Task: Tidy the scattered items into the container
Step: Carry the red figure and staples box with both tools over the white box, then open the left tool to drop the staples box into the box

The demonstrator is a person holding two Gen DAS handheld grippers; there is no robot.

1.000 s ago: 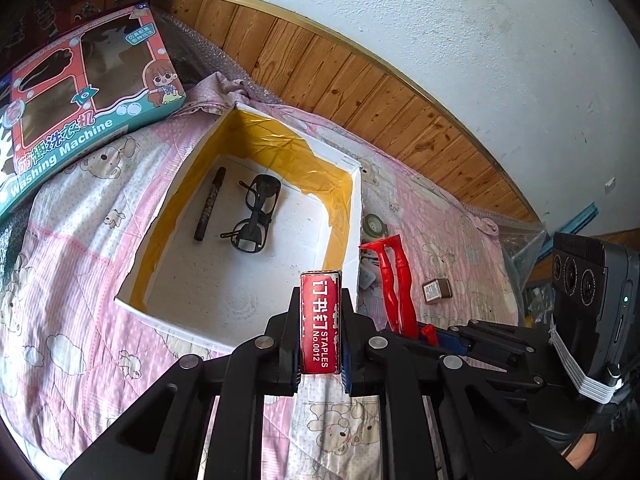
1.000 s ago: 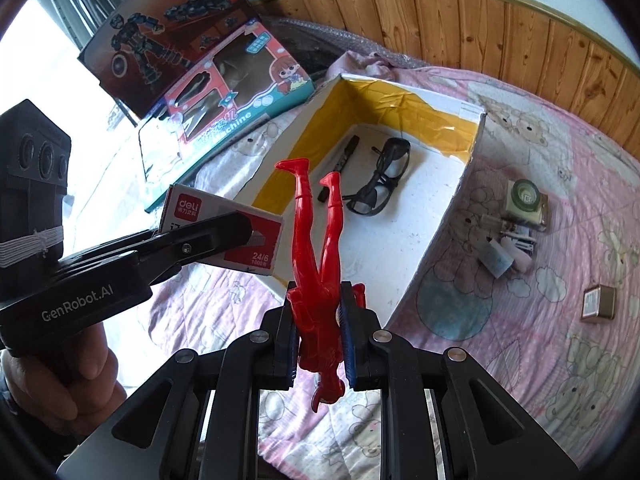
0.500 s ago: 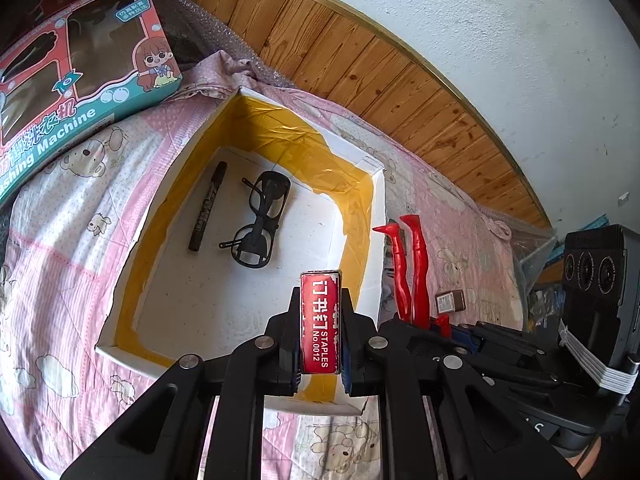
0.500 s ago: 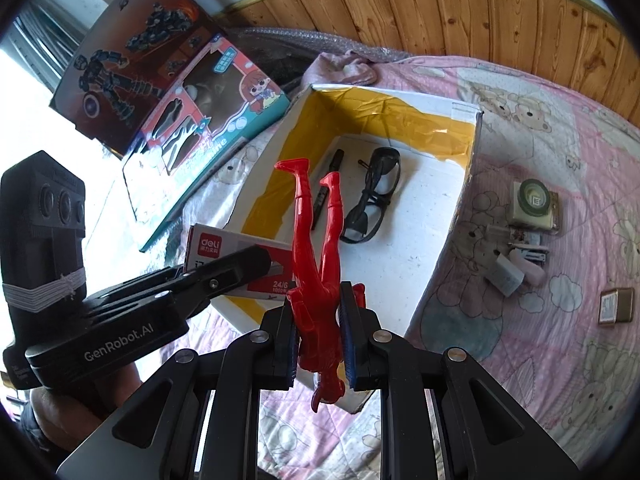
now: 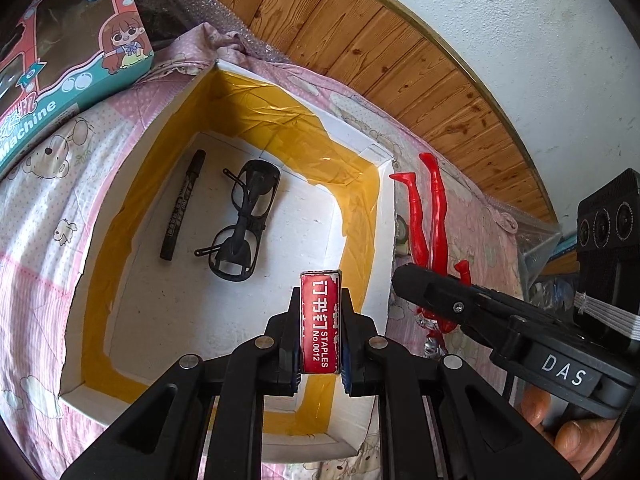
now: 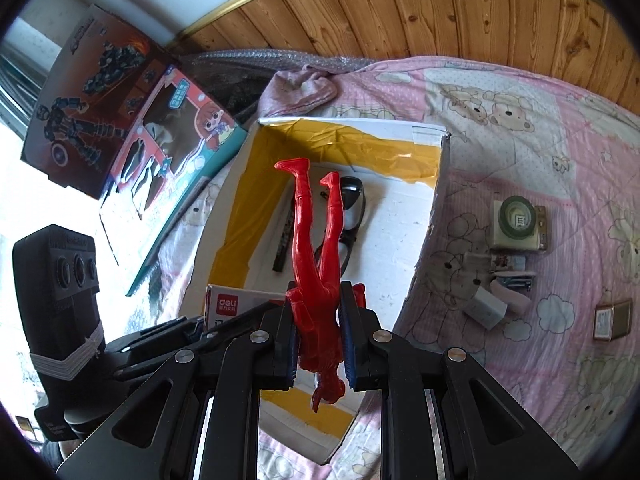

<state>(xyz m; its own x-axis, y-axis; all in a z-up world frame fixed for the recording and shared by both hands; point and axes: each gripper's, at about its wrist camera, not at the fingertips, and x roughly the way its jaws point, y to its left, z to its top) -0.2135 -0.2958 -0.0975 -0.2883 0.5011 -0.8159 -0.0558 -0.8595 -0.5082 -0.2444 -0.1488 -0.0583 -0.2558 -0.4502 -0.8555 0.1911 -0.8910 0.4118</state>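
My left gripper (image 5: 320,344) is shut on a red staples box (image 5: 320,320), held above the near right corner of the white container (image 5: 384,216) with yellow-taped walls. Inside it lie a black marker (image 5: 182,206) and black glasses (image 5: 242,224). My right gripper (image 6: 322,336) is shut on a red toy figure (image 6: 318,256), feet pointing away, over the container (image 6: 434,216). In the left wrist view the figure (image 5: 428,216) hangs just right of the container's right wall. In the right wrist view the staples box (image 6: 226,306) shows at the left.
On the pink quilt right of the container lie a green tape roll on a card (image 6: 516,220), a small stapler and white block (image 6: 496,292), and a small brown box (image 6: 612,318). Toy boxes (image 5: 68,60) lean at the far left. A wood-panelled wall (image 6: 480,12) stands behind.
Both grippers have moved forward and closer over the container, which now looks larger. The staples box has gone from before the near wall to above the inside. Both stay shut.
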